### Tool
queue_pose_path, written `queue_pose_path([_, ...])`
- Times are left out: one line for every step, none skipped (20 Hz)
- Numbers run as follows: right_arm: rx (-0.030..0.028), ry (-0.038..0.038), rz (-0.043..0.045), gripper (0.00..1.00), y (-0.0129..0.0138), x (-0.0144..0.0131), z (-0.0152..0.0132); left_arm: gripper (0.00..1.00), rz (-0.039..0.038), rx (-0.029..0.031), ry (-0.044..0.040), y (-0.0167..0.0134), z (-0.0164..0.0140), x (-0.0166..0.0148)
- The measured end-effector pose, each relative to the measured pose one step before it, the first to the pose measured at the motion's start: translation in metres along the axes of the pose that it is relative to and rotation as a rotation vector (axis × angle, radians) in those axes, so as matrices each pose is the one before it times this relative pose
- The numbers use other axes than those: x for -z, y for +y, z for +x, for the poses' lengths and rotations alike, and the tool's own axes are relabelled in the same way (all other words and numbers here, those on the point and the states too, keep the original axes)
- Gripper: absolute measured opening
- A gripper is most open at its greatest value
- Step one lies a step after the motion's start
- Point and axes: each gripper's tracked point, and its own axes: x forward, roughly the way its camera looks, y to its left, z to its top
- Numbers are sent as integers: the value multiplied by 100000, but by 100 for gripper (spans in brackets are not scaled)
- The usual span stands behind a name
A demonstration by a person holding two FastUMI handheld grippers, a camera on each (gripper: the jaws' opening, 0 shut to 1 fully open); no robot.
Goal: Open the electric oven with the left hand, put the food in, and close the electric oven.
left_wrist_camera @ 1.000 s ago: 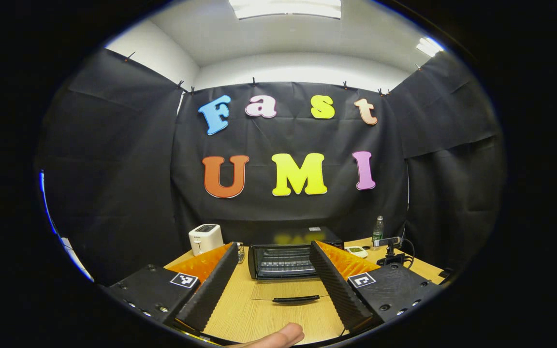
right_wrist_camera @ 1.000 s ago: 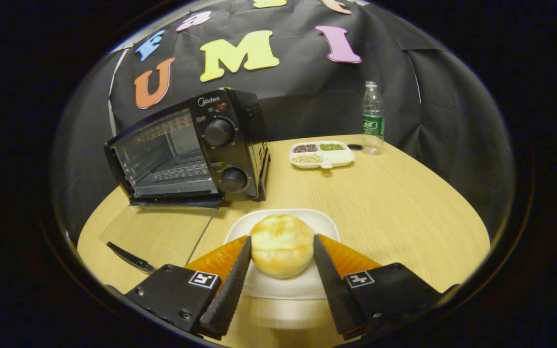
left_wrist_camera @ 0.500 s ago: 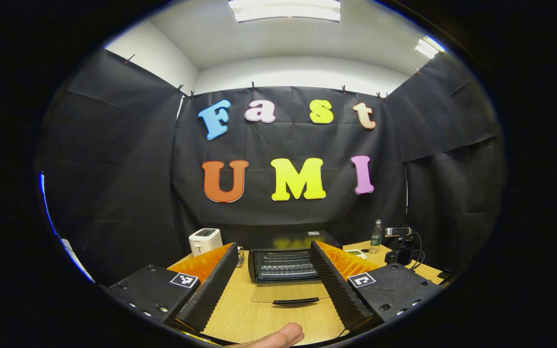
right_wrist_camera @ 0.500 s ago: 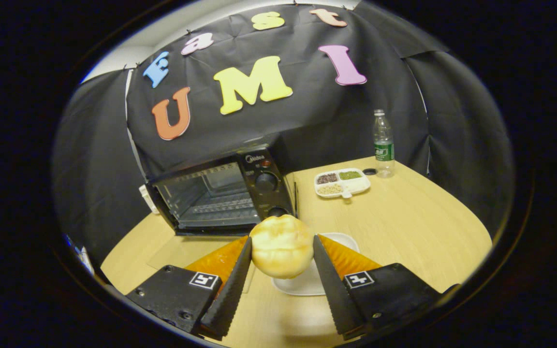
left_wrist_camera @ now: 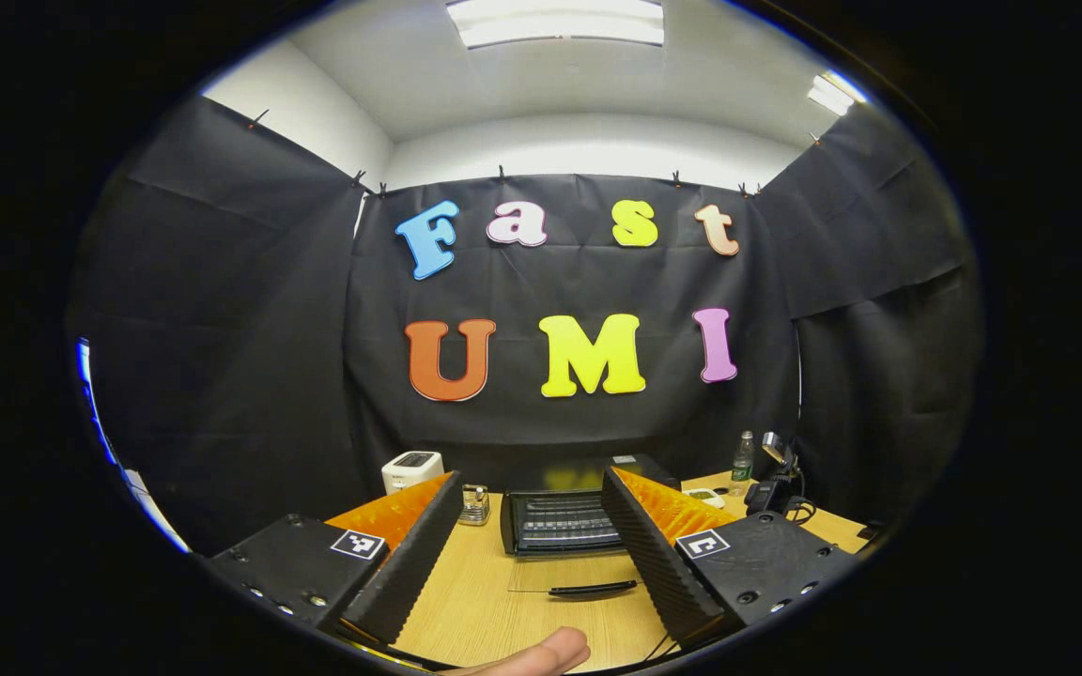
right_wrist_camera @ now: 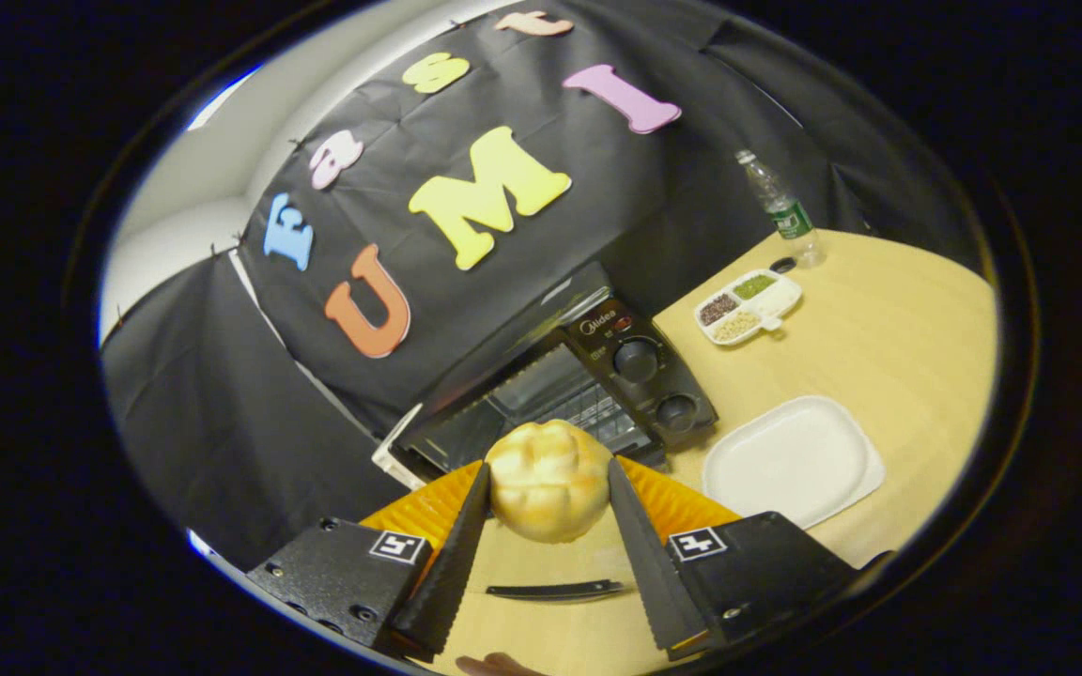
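A round golden bun [right_wrist_camera: 548,479] is held in the air by my right gripper [right_wrist_camera: 548,488], whose two fingers press on its sides. Behind it stands the black electric oven [right_wrist_camera: 588,394] with its glass door folded down flat and the door handle [right_wrist_camera: 555,591] showing below the bun. In the left gripper view the same oven [left_wrist_camera: 560,519] is straight ahead with its rack visible and its door handle [left_wrist_camera: 590,589] on the near side. My left gripper [left_wrist_camera: 530,526] stands open above the table, well back from the oven, with nothing between its fingers.
An empty white plate [right_wrist_camera: 790,460] lies on the wooden table [right_wrist_camera: 898,329] right of the oven. A divided dish of beans [right_wrist_camera: 748,308] and a water bottle [right_wrist_camera: 780,208] sit farther back. A white toaster [left_wrist_camera: 411,469] and small jar [left_wrist_camera: 474,504] stand left of the oven.
My right gripper has lifted the bun off the white plate and carried it left, over the oven's open door, tilting as it went. My left gripper drifted back slightly, still open.
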Motion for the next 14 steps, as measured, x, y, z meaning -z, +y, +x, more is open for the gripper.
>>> queue_pose_path([1142,-1550,1476,79,125,25,897,97,322,-127,207,272,137,80])
queue_pose_path([1340,-1179,828,79,72,272,1085,97,245,-101,50,193,154,-72])
queue_pose_path([1580,524,662,75,8,509,1176,97,182,-92,162,221,144,20])
queue_pose_path([586,67,434,80,464,616,1278,97,89,-287,326,284,234,67])
queue_pose_path([1387,957,-1319,75,249,586,1332,97,45,-307,337,347,250,101])
queue_pose_path([1520,568,-2918,80,147,474,1368,97,-191,-484,670,410,404,296])
queue_pose_path([2184,-208,-3843,80,89,283,1457,97,-282,-362,931,315,397,295])
queue_pose_path([1909,-719,-4085,80,222,256,1396,97,-336,-904,897,460,453,306])
queue_pose_path([1206,-882,-3422,80,389,160,1379,97,-33,-977,1099,580,499,455])
queue_pose_path([966,-360,-2777,75,366,153,1218,97,327,-415,1121,381,459,441])
queue_pose_path([293,-488,-2829,80,387,10,1175,97,472,-516,925,427,393,489])
queue_pose_path([715,193,-2140,80,305,198,1050,97,284,-593,752,420,346,360])
queue_pose_path([295,-574,-1952,80,185,-96,907,97,16,-794,822,567,672,499])
queue_pose_path([852,-1396,-2394,76,78,-322,722,97,-256,-567,642,416,489,282])
